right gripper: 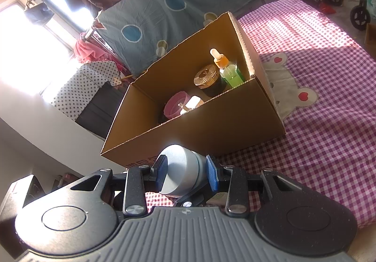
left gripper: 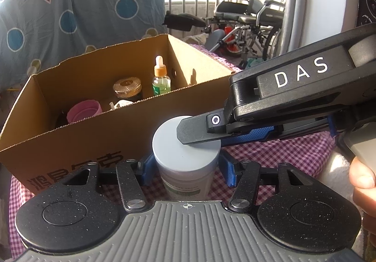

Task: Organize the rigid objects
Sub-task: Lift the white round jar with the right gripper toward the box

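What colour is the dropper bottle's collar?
Orange, under a cream bulb, on the dropper bottle in the box. Clearest in the right wrist view.

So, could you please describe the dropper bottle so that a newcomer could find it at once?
Start at the open cardboard box on the checked cloth. At one end stands the dropper bottle, beside a gold-lidded dark jar. Only it has clear green liquid, an orange collar and a pale rubber bulb.

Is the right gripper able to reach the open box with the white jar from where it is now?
Probably yes. The right gripper grips the white jar by its lid; the box stands just behind, its top open.
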The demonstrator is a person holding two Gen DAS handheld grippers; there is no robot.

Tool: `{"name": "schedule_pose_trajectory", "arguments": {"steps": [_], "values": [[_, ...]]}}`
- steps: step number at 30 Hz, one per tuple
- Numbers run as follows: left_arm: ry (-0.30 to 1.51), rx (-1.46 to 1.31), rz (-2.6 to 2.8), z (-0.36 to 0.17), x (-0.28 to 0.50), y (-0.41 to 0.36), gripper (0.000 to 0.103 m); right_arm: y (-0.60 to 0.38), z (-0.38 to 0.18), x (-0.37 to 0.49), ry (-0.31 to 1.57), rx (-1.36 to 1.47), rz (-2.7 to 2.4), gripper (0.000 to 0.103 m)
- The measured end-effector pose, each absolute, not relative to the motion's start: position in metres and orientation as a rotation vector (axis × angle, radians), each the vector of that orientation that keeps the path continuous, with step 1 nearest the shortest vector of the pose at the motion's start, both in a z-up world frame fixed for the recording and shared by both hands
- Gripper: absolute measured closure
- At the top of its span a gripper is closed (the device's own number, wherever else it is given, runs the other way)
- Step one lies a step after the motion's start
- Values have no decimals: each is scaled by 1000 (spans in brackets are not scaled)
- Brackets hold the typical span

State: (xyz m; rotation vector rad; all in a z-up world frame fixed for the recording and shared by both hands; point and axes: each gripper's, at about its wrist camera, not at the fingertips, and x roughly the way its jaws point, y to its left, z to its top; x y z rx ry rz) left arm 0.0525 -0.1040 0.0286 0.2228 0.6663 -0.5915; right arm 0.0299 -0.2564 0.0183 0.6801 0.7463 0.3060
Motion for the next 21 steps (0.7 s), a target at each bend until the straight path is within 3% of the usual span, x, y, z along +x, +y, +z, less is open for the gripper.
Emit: {"name": "schedule_pose_trajectory", "arguments": {"steps": [8, 21], "values": [[702, 257, -591, 23, 53, -112, 39, -257, 19, 35, 750, 671, 311, 64], [756, 242, -564, 23, 60, -115, 50, -258, 20, 43, 765, 667, 310, 60]]}}
